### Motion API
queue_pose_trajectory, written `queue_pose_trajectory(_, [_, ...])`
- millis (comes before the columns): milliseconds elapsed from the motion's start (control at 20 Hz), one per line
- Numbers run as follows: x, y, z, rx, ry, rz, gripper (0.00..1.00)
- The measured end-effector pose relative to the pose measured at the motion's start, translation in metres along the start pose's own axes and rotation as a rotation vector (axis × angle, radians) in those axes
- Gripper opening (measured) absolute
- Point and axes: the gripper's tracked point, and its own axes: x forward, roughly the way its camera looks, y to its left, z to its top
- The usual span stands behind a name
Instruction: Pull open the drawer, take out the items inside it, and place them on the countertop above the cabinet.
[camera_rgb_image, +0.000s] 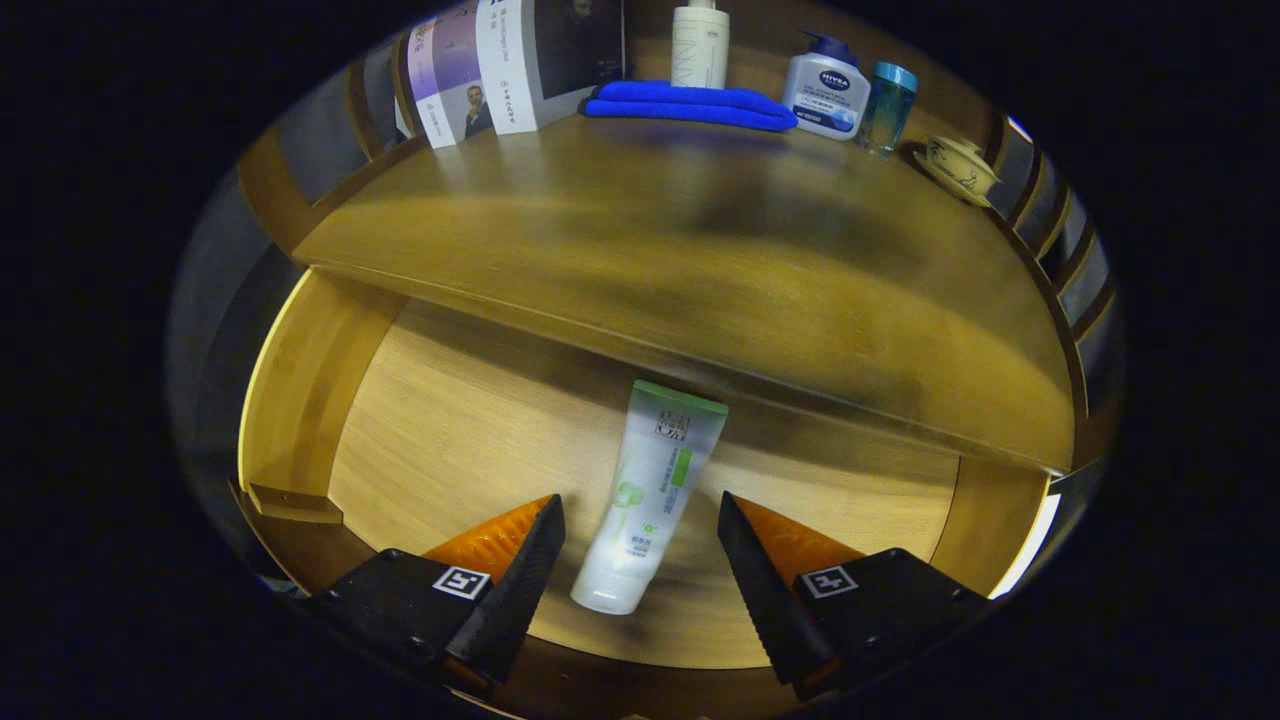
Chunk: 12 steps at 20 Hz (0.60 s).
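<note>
The wooden drawer (300, 400) stands pulled open below the countertop (680, 250). On the drawer floor lies a white tube with a green end (648, 495), pointing from the countertop edge toward me. My gripper (640, 512) hangs over the drawer, open, with one finger on each side of the tube's lower half. Neither finger touches the tube.
At the back of the countertop stand two boxes (500, 70), a folded blue cloth (690, 105), a white pump bottle (700, 45), a white and blue bottle (826, 95), a small teal jar (888, 105) and a lidded teacup (960, 168). Wooden slat rails (1060, 220) flank the counter.
</note>
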Motion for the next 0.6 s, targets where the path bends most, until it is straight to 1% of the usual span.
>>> queue_pose_trajectory(100, [0.005,0.005,-0.003,0.031,0.043,0.036,0.97])
queue_pose_trajectory(200, [0.011,0.003,-0.002,0.037,0.053,0.028,0.97])
queue_pose_trajectory(300, [0.017,0.0,-0.009,0.005,0.093,0.011,0.87])
queue_pose_trajectory(350, [0.017,-0.001,-0.013,-0.013,0.13,0.006,0.78])
queue_pose_trajectory(400, [0.017,-0.007,-0.007,-0.039,0.121,-0.015,0.72])
queue_pose_trajectory(500, [0.013,-0.007,-0.005,-0.077,0.143,-0.003,0.59])
queue_pose_trajectory(550, [0.011,-0.008,-0.002,-0.081,0.127,-0.007,0.52])
queue_pose_trajectory(600, [0.011,-0.001,-0.005,-0.087,0.122,-0.003,0.42])
